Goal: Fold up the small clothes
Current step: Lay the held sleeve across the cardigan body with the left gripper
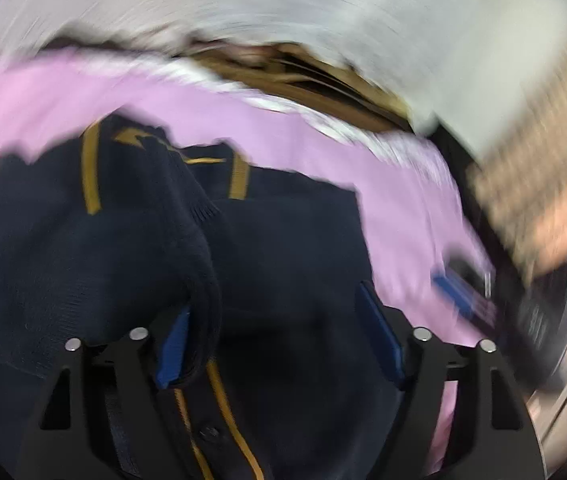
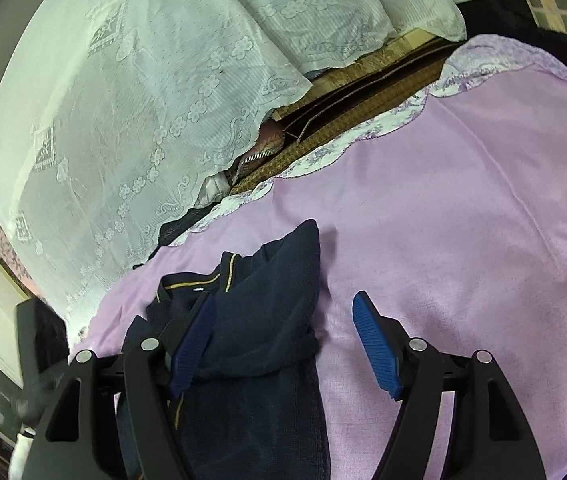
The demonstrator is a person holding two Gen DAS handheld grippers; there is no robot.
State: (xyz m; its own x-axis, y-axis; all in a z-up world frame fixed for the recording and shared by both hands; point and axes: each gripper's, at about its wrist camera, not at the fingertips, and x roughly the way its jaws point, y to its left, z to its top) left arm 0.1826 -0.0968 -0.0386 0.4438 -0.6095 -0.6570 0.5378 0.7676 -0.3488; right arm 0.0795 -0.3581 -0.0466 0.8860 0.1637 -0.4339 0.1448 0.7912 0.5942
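Observation:
A small navy knit top [image 1: 95, 248] with mustard-yellow trim lies partly folded on a lilac blanket [image 1: 323, 152]. The left wrist view is motion-blurred. My left gripper [image 1: 279, 332] is open right over the garment, with a fold of navy cloth draped over its left blue pad [image 1: 173, 350]. My right gripper [image 2: 287, 344] is open low over the same top [image 2: 259, 320]; the folded sleeve lies between its pads, nearer the left pad [image 2: 193, 344]. The right gripper also shows blurred in the left wrist view [image 1: 467, 300].
The lilac blanket [image 2: 463, 216] spreads to the right, with a floral border at its far edge. A white lace cloth [image 2: 131, 100] hangs behind, over woven mats [image 2: 363, 96]. A dark object [image 2: 39, 344] stands at the left.

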